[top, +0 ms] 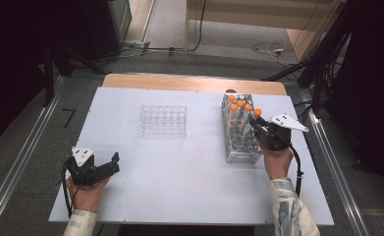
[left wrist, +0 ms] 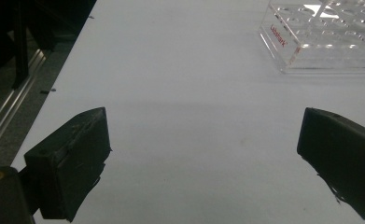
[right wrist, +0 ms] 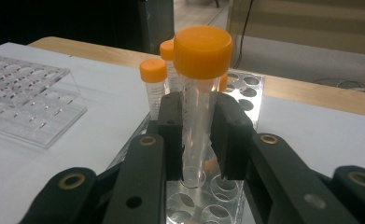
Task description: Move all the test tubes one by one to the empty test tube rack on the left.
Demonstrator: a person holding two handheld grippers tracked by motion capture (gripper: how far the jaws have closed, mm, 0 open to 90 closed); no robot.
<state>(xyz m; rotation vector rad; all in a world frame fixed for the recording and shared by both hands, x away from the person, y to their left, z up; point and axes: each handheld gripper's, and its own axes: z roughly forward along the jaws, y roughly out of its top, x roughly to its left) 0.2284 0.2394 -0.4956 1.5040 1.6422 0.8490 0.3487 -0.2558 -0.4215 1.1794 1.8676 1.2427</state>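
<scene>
Right gripper (right wrist: 196, 140) clamps an orange-capped tube (right wrist: 200, 93) upright to clear its rack (top: 239, 142) near the table's right edge; left gripper (top: 108, 164) idles, jaws apart.

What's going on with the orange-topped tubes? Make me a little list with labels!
held thing: orange-capped tube, upright, its bottom at a hole of the rack
right gripper: shut on the tube's clear body, below the cap
tube rack: clear, at the table's right side, more orange-capped tubes standing in its far end
empty tray: clear, with rows of holes, near the table's middle
left gripper: open, holding nothing, over the white table
</scene>
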